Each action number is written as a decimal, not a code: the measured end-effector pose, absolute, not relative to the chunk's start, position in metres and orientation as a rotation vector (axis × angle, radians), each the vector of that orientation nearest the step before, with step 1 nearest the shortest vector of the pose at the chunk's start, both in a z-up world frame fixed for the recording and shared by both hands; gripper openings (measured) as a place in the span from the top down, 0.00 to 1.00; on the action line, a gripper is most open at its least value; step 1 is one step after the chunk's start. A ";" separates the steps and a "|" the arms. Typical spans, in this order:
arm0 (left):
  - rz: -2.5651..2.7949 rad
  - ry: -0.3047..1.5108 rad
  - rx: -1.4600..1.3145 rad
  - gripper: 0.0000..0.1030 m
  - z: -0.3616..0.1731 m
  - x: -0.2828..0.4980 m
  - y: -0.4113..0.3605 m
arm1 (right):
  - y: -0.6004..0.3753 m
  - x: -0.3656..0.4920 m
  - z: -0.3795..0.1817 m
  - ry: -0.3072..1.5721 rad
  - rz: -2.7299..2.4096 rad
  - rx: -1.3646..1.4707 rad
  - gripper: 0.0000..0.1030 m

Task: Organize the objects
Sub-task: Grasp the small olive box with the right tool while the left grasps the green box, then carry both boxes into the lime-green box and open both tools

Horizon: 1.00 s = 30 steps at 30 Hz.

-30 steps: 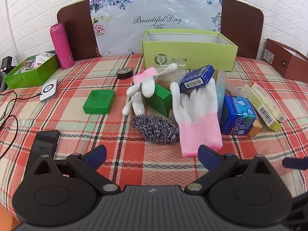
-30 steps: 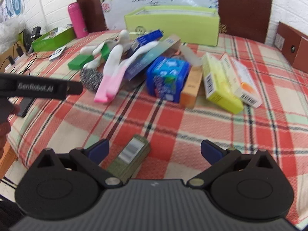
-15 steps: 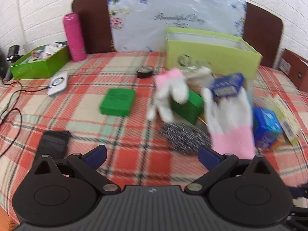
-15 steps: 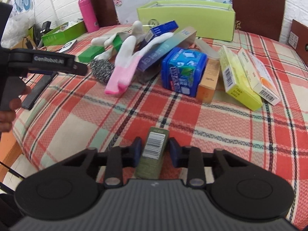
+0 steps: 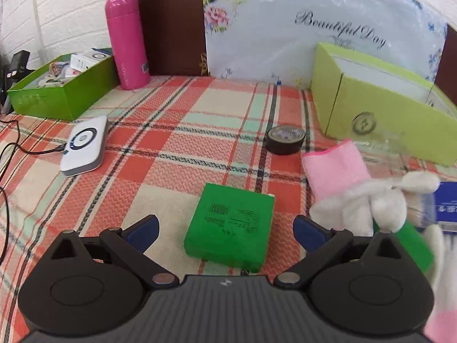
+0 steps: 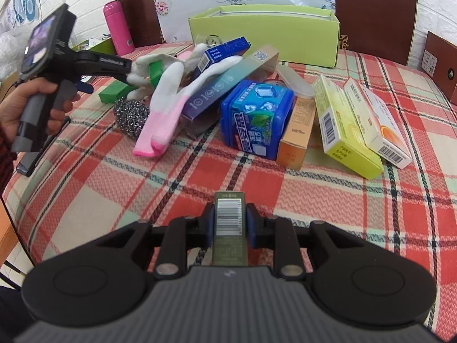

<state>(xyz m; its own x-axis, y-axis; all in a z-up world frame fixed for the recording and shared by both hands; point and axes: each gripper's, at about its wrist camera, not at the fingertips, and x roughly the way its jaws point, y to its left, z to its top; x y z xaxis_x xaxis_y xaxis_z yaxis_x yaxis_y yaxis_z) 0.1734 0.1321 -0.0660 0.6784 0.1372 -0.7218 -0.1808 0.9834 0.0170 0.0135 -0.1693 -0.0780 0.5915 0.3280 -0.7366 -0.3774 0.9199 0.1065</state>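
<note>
The small olive box (image 6: 229, 230) is clamped between the fingers of the right gripper (image 6: 229, 223), low over the near edge of the counter (image 6: 328, 200). The hold is narrow, so the box may twist or slip when it travels. The left gripper (image 5: 225, 230) has its fingers spread around the flat green box (image 5: 231, 228); closing off-centre could push it toward the white glove (image 5: 368, 200) on the right.

In the left wrist view the white glove (image 5: 368, 203) at the right is smeared by motion blur, and the blue box (image 5: 447, 210) behind it is cut off by the picture's edge. The left gripper's own body hides the near edge of the green flat box (image 5: 230, 225). In the right wrist view the olive box (image 6: 229, 230) runs back under the right gripper's body — its near end is hidden. Small print on the cartons is unreadable.
</note>
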 end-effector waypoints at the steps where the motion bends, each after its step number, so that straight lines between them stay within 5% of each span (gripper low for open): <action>1: 0.171 0.830 -0.055 0.08 -0.071 0.177 0.133 | -0.169 0.014 -0.078 0.842 0.410 -0.065 0.78; 5: 0.116 0.805 -0.042 0.35 -0.073 0.168 0.135 | -0.171 0.016 -0.078 0.838 0.411 -0.052 0.78; 14: -0.016 0.851 -0.046 0.33 -0.065 0.086 0.087 | -0.180 0.016 -0.076 0.827 0.386 -0.034 0.75; 25: 0.055 0.860 -0.024 0.28 -0.070 0.092 0.092 | -0.181 0.008 -0.072 0.816 0.392 -0.047 0.66; 30: 0.012 0.840 -0.041 0.39 -0.069 0.084 0.096 | -0.180 0.010 -0.076 0.834 0.404 -0.045 0.78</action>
<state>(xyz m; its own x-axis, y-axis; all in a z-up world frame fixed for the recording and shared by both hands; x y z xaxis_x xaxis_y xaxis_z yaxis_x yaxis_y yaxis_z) 0.0835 0.0962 -0.0686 0.6674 -0.0056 -0.7447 -0.0267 0.9991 -0.0315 0.0105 -0.1801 -0.0760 0.6005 0.3307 -0.7280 -0.3654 0.9233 0.1181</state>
